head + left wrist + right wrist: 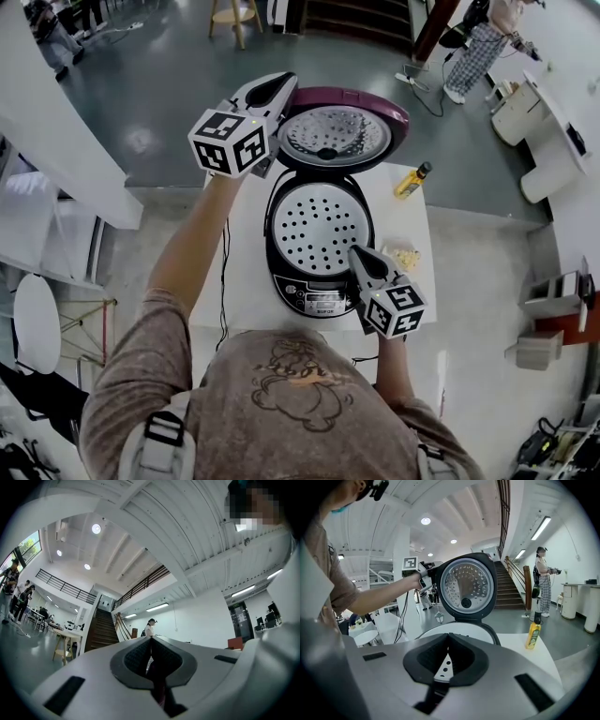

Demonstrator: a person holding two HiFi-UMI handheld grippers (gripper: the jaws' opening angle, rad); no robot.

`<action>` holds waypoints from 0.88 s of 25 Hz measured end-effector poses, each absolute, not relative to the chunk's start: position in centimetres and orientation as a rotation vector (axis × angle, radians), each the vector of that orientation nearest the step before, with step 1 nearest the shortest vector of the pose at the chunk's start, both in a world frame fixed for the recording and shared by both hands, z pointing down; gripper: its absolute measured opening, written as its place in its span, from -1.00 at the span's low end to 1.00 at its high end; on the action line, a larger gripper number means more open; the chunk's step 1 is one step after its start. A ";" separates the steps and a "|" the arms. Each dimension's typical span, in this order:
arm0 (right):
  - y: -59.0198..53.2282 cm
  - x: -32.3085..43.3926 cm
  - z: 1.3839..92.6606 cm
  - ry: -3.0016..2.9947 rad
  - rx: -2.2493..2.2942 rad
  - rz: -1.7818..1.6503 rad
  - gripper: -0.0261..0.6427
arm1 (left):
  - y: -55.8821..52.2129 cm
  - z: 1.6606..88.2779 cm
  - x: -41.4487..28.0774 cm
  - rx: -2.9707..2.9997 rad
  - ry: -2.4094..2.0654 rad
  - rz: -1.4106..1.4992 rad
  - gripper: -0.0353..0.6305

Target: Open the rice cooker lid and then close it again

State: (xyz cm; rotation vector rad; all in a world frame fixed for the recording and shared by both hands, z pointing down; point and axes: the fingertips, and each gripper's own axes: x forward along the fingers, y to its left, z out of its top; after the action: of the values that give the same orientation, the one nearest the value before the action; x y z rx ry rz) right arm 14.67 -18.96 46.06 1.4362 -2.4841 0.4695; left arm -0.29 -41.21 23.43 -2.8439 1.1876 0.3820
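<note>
On one table (248, 272), one open rice cooker (319, 234), one bottle (412, 180), perhaps oil.

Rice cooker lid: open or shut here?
Open. The lid stands upright behind the cooker, its underside showing, the perforated tray exposed.

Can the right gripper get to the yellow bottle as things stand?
Probably yes. The bottle stands on the table right of the cooker, beyond the right gripper; only a small low item lies between.

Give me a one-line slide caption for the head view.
Rice cooker with its lid raised open; shut left gripper at the lid's edge, shut right gripper by the cooker's front rim.
</note>
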 end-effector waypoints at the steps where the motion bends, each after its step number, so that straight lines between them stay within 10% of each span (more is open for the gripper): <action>1: -19.0 14.7 46.0 -2.484 1.437 0.470 -0.91 | -41.1 23.4 -0.3 -2.850 1.177 0.382 -0.83; 19: -19.3 14.2 45.7 -2.493 1.431 0.443 -0.91 | -40.3 23.8 -1.6 -2.912 1.133 0.435 -0.82; 22: -19.3 14.1 45.7 -2.494 1.427 0.438 -0.91 | -39.9 23.7 -1.7 -2.945 1.087 0.447 -0.51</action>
State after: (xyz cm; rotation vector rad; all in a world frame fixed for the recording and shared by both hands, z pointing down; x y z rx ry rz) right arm 14.07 -19.28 45.70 1.4274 -2.4935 0.4381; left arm -1.74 -39.87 23.70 -2.9448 1.0866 0.4468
